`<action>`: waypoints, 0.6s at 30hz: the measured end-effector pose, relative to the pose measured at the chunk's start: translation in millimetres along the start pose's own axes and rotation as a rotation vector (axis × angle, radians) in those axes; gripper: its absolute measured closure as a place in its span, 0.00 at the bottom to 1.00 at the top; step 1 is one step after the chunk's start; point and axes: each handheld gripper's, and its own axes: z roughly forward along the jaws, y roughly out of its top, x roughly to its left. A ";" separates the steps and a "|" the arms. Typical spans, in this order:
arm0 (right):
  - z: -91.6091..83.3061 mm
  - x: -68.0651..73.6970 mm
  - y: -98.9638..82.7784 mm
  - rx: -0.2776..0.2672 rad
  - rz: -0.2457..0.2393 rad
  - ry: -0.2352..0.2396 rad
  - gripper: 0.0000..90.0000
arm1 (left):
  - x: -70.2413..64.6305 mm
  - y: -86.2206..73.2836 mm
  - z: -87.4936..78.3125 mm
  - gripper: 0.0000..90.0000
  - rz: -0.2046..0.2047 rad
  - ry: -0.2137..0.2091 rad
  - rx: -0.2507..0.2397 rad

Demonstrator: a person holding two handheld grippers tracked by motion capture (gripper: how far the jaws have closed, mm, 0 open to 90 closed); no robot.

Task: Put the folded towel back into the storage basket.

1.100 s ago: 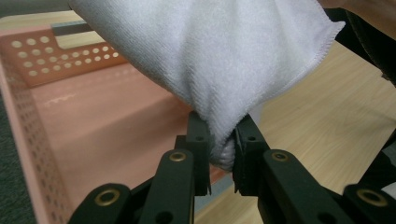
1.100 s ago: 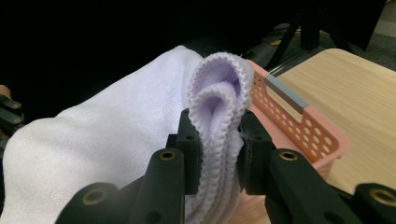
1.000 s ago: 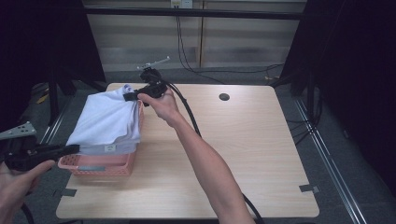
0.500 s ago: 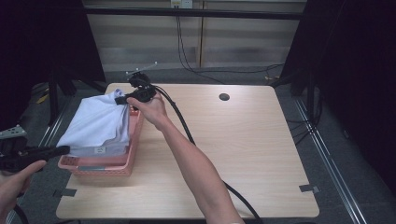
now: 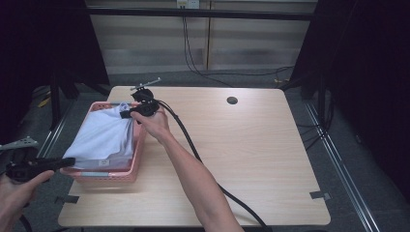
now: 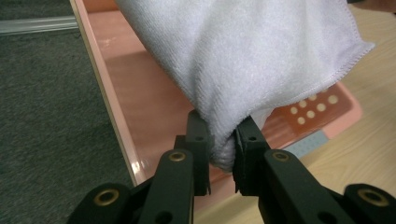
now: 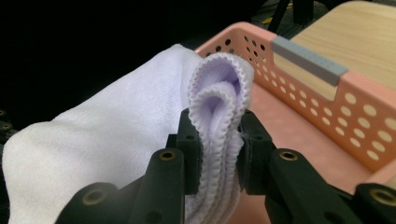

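Note:
A folded pale lilac towel (image 5: 104,137) hangs low over a pink perforated basket (image 5: 137,159) at the table's left side. My left gripper (image 5: 65,163), at the basket's near left corner, is shut on one bunched end of the towel (image 6: 252,60); its jaws pinch the cloth just above the basket floor (image 6: 149,93). My right gripper (image 5: 126,113), at the basket's far right corner, is shut on the opposite folded edge of the towel (image 7: 219,100), with the basket wall (image 7: 322,107) just beyond it. The towel stretches between both grippers.
The basket stands on a light wooden table (image 5: 251,159) with a dark round grommet hole (image 5: 232,100) at the back. A black cable (image 5: 193,150) trails from the right gripper along the forearm. Dark floor lies left of the table.
Both grippers have sunk with the towel held between them. The towel has gone from above the basket down into it, and the right gripper has shifted toward the basket's far corner.

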 end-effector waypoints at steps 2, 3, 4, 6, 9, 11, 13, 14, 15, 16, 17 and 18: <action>2.6 -3.9 -5.0 0.009 0.004 -0.012 0.82 | -0.4 -0.5 5.5 0.87 0.000 0.010 0.018; 3.7 -5.7 -7.0 0.013 0.004 -0.015 0.82 | 0.0 -0.6 7.4 0.87 -0.005 0.014 0.023; 4.4 -6.9 -8.3 0.013 0.006 -0.018 0.81 | 1.2 -1.2 10.2 0.86 -0.010 0.017 0.034; 7.3 -9.9 -12.0 0.013 0.011 -0.017 0.81 | 2.1 -2.5 12.0 0.86 -0.009 0.021 0.046; 12.1 -11.4 -15.1 0.018 0.011 -0.020 0.80 | 4.4 -4.1 13.4 0.84 -0.033 0.033 0.055; 14.0 -11.8 -16.6 0.022 0.011 -0.025 0.77 | 5.4 -5.5 13.0 0.82 -0.034 0.029 0.057; 15.2 -14.5 -18.5 0.029 0.014 -0.041 0.66 | 5.8 -7.1 12.7 0.69 -0.038 0.043 0.066; 14.8 -16.7 -19.7 0.028 0.021 -0.056 0.58 | 5.7 -7.7 11.5 0.62 -0.049 0.045 0.059; 14.7 -18.2 -20.3 0.032 0.027 -0.060 0.52 | 6.4 -8.2 9.0 0.58 -0.058 0.031 0.043; 14.3 -20.6 -21.0 0.043 0.030 -0.059 0.47 | 5.5 -8.5 6.6 0.54 -0.056 0.030 0.028; 13.6 -22.5 -21.7 0.053 0.033 -0.062 0.47 | 3.9 -8.5 4.5 0.52 -0.052 0.034 0.021; 11.8 -22.9 -22.2 0.045 0.018 -0.076 0.46 | 2.3 -8.1 3.4 0.52 -0.048 0.030 0.018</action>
